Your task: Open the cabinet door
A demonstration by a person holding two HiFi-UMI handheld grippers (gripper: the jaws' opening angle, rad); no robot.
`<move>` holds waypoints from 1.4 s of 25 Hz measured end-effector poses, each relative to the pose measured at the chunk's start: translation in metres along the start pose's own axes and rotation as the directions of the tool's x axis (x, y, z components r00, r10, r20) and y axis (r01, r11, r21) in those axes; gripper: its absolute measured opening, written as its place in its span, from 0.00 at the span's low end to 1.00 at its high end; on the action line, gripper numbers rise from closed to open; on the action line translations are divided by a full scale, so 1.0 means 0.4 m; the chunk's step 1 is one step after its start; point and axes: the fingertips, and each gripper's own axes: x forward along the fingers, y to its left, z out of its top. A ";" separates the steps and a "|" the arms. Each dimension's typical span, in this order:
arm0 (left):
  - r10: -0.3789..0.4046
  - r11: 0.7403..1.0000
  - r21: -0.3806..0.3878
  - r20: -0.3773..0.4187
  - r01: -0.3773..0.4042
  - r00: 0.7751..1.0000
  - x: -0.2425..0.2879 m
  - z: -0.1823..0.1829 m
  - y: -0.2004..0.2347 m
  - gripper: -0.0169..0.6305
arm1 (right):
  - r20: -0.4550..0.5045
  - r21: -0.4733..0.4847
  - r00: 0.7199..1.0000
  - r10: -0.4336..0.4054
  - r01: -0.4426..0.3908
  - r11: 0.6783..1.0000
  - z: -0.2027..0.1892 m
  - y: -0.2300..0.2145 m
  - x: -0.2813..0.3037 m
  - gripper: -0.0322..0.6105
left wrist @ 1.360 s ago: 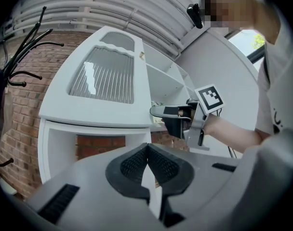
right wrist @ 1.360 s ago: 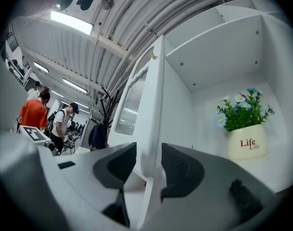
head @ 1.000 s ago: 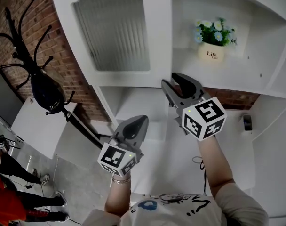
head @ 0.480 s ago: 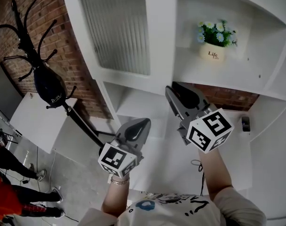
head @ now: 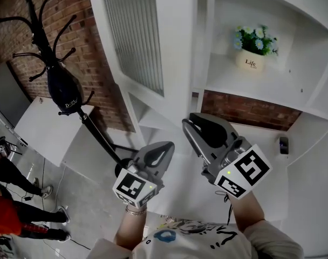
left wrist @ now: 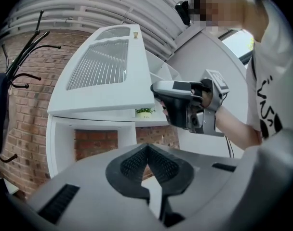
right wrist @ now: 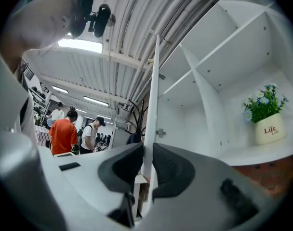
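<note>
flower pot (right wrist: 271, 129) reads "life"

White shelf (head: 224, 81), flower pot (head: 252, 63) on it

Head view steeply downward; both gripper views forward, sharing cabinet door (left wrist: 105, 88)

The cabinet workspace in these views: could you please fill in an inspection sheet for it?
Surface: white cabinet ledge, bare apart from a small dark object near its right end.
Job's things: cabinet door with a ribbed pane stands partly open.
Clutter: flower pot on the open shelf.
Grippers: right gripper has just been closing its fingers, and they look pressed on the door's edge; left gripper shut, empty.
Cables: thin dark cable hangs below the right gripper.
Surroundings: brick wall, black coat stand, people standing at the left.
</note>
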 end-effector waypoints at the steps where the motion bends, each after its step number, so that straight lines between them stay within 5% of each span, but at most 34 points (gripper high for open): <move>1: 0.003 1.000 0.006 0.001 -0.003 1.000 -0.006 0.004 -0.003 0.05 | 0.001 -0.006 1.000 0.017 -0.017 1.000 0.003 0.017 0.001 0.16; 7: 0.037 0.999 0.014 -0.006 -0.037 0.999 -0.044 0.003 -0.006 0.05 | 0.003 -0.024 0.986 0.169 -0.169 0.985 0.017 0.118 0.015 0.15; 17: 0.148 0.989 0.016 -0.023 -0.148 0.989 -0.122 -0.007 0.027 0.05 | 0.047 -0.020 0.909 0.414 -0.413 0.910 0.026 0.266 0.062 0.13; 26: 0.271 0.962 -0.001 -0.042 -0.272 0.962 -0.220 -0.026 0.079 0.05 | 0.089 0.013 0.837 0.541 -0.544 0.839 0.032 0.382 0.131 0.12; 35: 0.379 0.924 -0.031 -0.057 -0.381 0.924 -0.323 -0.052 0.116 0.05 | 0.070 -0.002 0.810 0.582 -0.583 0.812 0.019 0.449 0.186 0.12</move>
